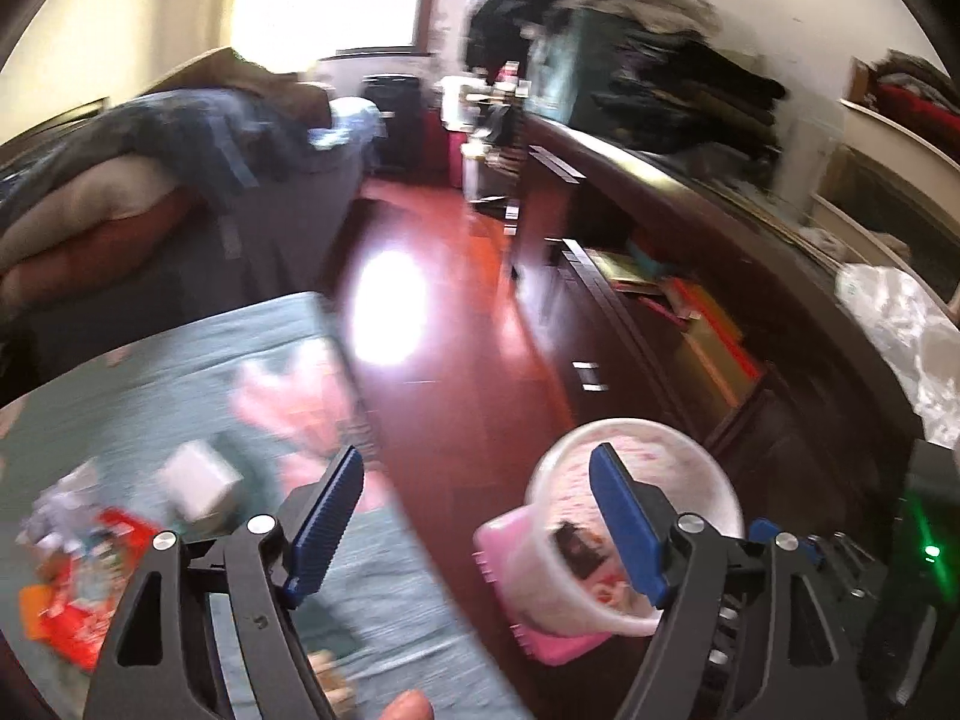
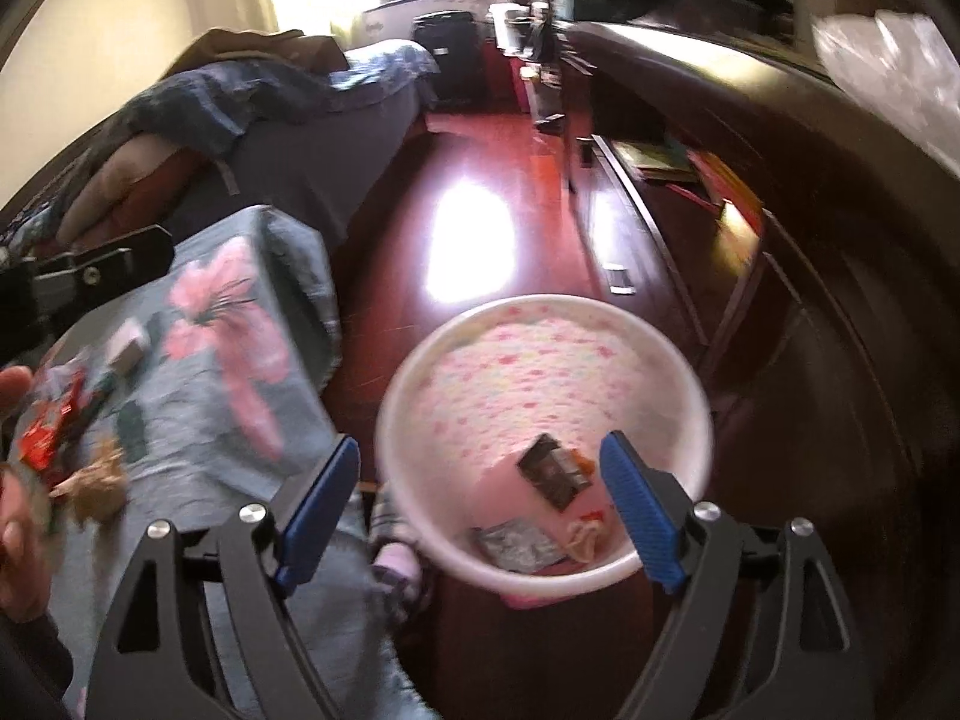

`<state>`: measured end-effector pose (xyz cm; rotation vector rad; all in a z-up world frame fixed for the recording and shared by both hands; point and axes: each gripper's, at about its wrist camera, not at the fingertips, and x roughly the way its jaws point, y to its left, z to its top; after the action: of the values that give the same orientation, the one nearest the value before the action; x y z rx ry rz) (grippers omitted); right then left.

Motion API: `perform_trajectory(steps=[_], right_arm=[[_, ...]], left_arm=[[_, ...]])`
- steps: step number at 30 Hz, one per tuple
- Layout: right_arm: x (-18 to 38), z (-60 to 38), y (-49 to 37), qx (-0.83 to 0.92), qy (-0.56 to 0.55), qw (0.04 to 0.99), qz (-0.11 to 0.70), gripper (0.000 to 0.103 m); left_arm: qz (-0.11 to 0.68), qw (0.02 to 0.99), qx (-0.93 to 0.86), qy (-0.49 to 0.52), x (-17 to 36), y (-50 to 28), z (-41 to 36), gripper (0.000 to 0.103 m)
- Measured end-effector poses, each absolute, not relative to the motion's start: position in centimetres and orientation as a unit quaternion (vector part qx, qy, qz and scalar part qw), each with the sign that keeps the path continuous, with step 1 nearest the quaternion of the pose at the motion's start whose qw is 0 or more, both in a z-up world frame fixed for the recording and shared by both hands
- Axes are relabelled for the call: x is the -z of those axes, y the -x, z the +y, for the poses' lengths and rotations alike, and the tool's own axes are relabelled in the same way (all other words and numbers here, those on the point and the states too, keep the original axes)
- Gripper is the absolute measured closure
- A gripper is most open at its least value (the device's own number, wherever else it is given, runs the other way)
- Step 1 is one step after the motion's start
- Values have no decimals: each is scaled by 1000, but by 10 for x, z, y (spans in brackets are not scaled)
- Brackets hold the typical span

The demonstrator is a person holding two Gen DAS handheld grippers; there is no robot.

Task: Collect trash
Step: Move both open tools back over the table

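Note:
A white and pink trash bin [image 2: 420, 372] stands on the red floor beside the table; it holds a dark wrapper [image 2: 555, 468] and other scraps. My right gripper [image 2: 480, 504] is open and empty, just above the bin's near rim. My left gripper [image 1: 477, 522] is open and empty, between the table edge and the bin [image 1: 720, 480]. Trash lies on the teal flowered tablecloth [image 1: 198, 372]: a red wrapper [image 1: 90, 594], a small white box [image 1: 198, 486] and crumpled paper [image 1: 60, 498]. In the right wrist view the red wrapper [image 2: 51, 426] and brown scraps [image 2: 99, 480] show at the left.
A bed with heaped bedding [image 1: 180, 180] is at the left. A long dark cabinet [image 1: 690, 252] with drawers, books and piled clothes runs along the right. A clear plastic bag [image 1: 900, 324] lies on its top. The glossy red floor [image 1: 456, 360] runs between them.

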<state>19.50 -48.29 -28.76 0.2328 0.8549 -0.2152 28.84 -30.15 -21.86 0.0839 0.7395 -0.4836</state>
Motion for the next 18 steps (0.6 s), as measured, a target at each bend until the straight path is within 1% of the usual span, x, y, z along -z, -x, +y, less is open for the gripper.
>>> perform_trajectory(steps=[3,8,11,16,18], right_arm=[[279,-457,-197,77,-101,903,411,17],[267,-411,-200,31,-75,909,409,17],[261,-390,-202,10,-63,911,407,16],[256,-366,-205,-12,-52,912,408,16],[254,-357,-206,-20,-47,912,407,16]], left_arm=[[363,911,190,-40,217,-288,-270,23],[368,918,123,-77,222,-285,-226,23],[367,921,93,-89,224,-283,-200,20],[362,927,56,-84,222,-293,-159,16],[365,928,37,-66,220,-308,-139,16]])
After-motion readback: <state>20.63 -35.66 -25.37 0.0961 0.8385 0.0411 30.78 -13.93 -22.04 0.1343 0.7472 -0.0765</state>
